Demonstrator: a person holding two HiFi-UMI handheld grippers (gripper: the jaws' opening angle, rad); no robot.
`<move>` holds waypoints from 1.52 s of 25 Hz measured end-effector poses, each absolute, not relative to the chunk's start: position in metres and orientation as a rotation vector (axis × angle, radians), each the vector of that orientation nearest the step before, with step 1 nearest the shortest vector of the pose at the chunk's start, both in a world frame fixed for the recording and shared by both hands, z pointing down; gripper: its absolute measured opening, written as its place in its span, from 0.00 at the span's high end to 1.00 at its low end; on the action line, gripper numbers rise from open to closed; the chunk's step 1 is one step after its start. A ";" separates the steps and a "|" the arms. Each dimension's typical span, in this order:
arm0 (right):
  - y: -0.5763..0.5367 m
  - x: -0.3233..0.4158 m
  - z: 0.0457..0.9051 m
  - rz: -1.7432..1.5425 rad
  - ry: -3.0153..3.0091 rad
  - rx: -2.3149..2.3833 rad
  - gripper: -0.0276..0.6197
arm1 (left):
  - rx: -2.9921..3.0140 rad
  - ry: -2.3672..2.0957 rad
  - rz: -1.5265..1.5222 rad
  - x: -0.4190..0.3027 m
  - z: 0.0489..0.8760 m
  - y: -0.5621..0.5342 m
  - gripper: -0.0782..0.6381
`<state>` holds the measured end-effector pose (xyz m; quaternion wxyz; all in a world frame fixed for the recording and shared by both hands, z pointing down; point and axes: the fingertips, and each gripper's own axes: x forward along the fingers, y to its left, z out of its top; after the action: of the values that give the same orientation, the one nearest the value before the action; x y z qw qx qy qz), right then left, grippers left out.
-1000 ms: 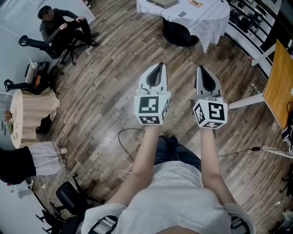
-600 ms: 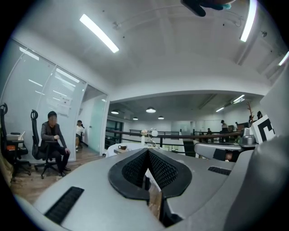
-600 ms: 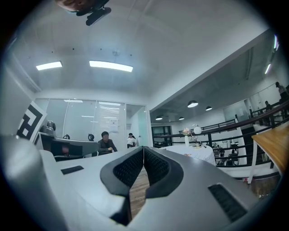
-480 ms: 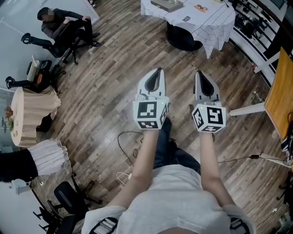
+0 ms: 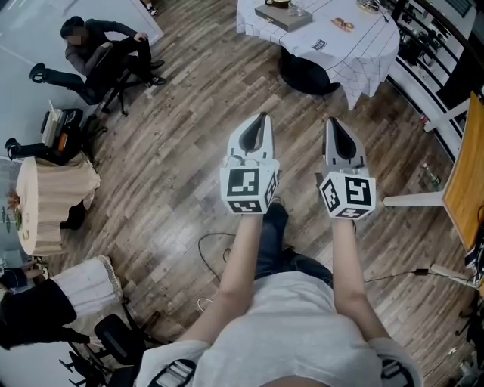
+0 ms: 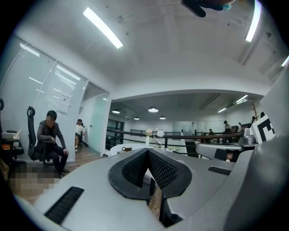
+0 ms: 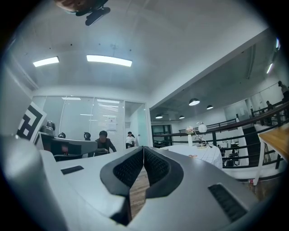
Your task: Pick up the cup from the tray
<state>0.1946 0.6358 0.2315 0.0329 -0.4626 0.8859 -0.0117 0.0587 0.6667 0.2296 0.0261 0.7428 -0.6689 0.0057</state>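
Head view: wood floor (image 5: 174, 151) fills most of the frame. A round table (image 5: 363, 53) with a white checked cloth sits at the top edge and serves as reference. A seated person (image 5: 102, 49) on an office chair is well left of the table. The wearer's forearms reach toward the table over open floor.

Left gripper (image 5: 262, 117): jaws pressed together with nothing between them, tip aimed at the table's left side. Right gripper (image 5: 333, 121): just beside the left one, jaws likewise closed and empty, tip aimed toward the table's base. Both are well apart from the table.

Tray (image 5: 283, 17): flat, on the table's left part. Cup (image 6: 127, 149): dark, small in the left gripper view, at the table's left end by the tray. The head view crops it at the frame edge, so its seating on the tray is not confirmed.
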 end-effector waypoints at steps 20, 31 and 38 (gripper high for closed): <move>0.487 0.105 0.238 -0.031 2.742 -1.528 0.94 | 2.360 -1.939 0.021 -0.027 0.237 0.501 0.88; 0.430 0.089 0.253 -0.053 2.800 -1.468 0.94 | 2.315 -1.973 0.043 -0.040 0.252 0.449 0.88; 0.360 0.088 0.255 -0.049 2.829 -1.421 0.94 | 2.289 -1.994 0.059 -0.040 0.255 0.380 0.88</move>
<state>0.0877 0.3604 0.2552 -0.0123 -0.4487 0.8935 -0.0155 -0.0402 0.3803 0.2550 0.0527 0.7528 -0.6559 0.0194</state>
